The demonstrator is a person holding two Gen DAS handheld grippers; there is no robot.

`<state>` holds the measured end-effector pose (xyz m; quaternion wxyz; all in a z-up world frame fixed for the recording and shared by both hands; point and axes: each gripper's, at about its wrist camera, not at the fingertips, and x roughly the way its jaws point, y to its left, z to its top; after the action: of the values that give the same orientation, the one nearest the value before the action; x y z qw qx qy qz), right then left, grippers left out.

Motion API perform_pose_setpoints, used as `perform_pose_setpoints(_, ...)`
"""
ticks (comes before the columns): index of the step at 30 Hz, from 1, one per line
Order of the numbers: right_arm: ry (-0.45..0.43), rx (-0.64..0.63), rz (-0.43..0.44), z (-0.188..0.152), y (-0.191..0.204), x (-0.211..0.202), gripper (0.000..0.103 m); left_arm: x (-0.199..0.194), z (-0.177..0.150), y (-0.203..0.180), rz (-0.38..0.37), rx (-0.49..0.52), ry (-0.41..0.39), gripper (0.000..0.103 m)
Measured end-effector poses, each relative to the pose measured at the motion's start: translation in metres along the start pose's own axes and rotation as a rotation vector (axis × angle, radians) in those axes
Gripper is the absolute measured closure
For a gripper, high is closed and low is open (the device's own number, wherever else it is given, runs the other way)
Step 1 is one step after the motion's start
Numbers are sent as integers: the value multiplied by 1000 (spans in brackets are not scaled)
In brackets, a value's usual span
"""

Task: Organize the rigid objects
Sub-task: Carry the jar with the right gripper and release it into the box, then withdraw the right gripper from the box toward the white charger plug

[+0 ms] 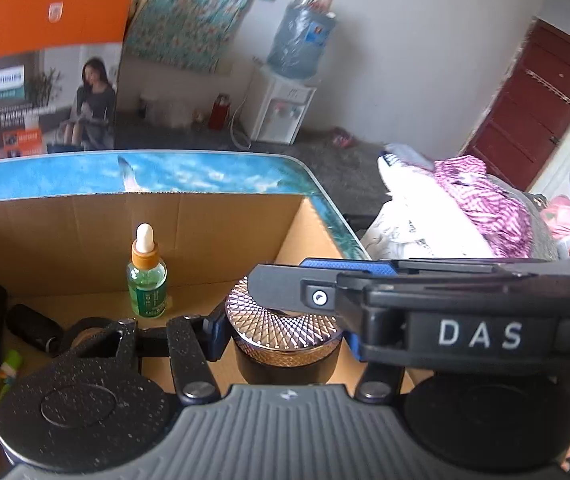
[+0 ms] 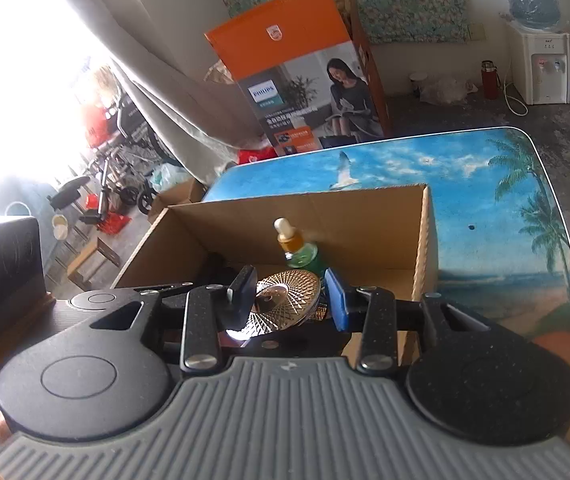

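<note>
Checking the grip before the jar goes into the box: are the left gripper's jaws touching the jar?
Touching. Left wrist view shows the left gripper with both blue pads pressed against the jar.

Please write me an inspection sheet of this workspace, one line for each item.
Surface: table with beach print, bearing an open cardboard box.
Job's things: jar with gold patterned lid; green dropper bottle upright in box.
Clutter: black cylinders lying in box.
Grippers: left gripper shut on jar; right gripper clamps its lid.
Cables: white cord by water dispenser.
Surroundings: orange carton, clothes pile, red door.
</note>
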<state>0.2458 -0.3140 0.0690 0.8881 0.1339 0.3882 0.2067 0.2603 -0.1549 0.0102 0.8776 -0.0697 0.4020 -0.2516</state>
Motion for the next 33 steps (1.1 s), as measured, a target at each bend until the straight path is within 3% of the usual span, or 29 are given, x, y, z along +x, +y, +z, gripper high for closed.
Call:
perform_pose_setpoints(9, 16, -26, -27, 26, -22, 38, 66, 35, 20, 8, 43, -27, 73, 44)
perform_pose_setpoints(16, -27, -8, -22, 26, -29, 34, 66, 32, 21, 3, 36, -32, 50, 41)
perform_pose_setpoints(24, -135, 49, 2, 3, -26, -24, 66, -3, 15, -11, 26, -5, 7, 27)
perform_pose_setpoints(28, -216, 74, 15, -26, -14, -70, 65, -36, -2, -23, 8, 40, -19, 19)
perform_pose_setpoints(33, -311, 104, 33, -71, 5, -119, 56, -78, -29, -38, -22, 105, -39, 13)
